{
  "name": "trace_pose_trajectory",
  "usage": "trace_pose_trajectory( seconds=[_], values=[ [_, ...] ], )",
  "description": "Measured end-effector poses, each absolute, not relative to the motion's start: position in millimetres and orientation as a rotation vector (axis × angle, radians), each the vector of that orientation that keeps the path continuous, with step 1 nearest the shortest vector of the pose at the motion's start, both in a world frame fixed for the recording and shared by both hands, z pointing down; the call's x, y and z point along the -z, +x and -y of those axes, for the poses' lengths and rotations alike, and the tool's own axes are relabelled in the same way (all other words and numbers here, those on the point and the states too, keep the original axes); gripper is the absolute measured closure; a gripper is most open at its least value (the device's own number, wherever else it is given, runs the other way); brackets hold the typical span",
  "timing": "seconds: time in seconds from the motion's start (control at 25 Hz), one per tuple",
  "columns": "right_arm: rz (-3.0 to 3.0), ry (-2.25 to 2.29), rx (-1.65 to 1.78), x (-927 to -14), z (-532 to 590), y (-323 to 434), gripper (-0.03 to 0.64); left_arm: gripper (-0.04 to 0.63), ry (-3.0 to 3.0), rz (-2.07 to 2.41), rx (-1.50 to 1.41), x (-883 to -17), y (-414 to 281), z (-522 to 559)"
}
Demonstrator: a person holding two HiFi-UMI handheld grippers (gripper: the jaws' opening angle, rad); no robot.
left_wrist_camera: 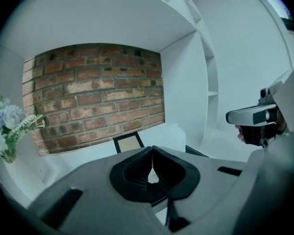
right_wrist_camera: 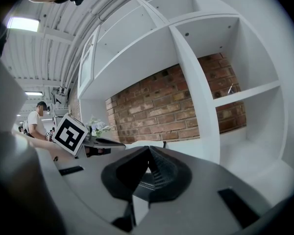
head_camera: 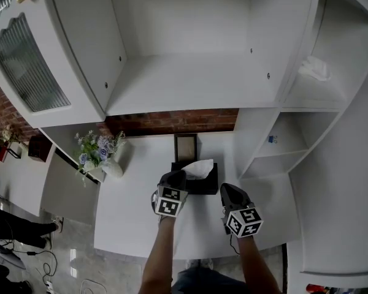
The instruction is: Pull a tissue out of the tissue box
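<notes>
**Task item.** The tissue [head_camera: 198, 169] is found standing in a loose white crest out of the top of the black tissue box [head_camera: 210, 185], near the middle of the tabletop [head_camera: 135, 219]. It has not yet been drawn clear.

**Tools.** The left tool [head_camera: 176, 177] is set at the box's 8 o'clock. Its jaws are seen together in the left gripper view, and they appear to be clamped on the tissue's near edge. The bite is judged shallow. The right tool [head_camera: 228, 192] is held at the box's 4 o'clock, apart from it, with its jaws closed on nothing.

**Surroundings.** A small picture frame [head_camera: 185, 147] is noted at the box's 12 o'clock, just behind it. A vase of flowers [head_camera: 101, 155] is noted at 9 o'clock, well apart.

**Risks.**
- The edge may slip from the pads, because so little of the sheet is caught.
- The sheet may be torn if it is pulled sharply or at an angle against the slot.
- The box is not restrained by anything. It may be lifted or dragged with the tissue, and the frame could then be struck.
- A second sheet may be trailed out behind the first.
</notes>
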State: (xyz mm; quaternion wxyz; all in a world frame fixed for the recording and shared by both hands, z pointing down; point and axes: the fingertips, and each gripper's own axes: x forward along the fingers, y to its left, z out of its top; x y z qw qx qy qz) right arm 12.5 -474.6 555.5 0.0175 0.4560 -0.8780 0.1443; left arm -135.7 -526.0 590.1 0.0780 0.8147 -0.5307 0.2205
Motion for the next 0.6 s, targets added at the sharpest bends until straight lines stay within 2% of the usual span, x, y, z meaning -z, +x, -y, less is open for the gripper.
trace_pose_trajectory(
  seconds=[0.6],
  values=[
    [2.77, 1.433, -0.41, -532, 457, 11, 0.617, 0.584, 2.493, 1.689, -0.508, -521, -141, 499]
  ],
)
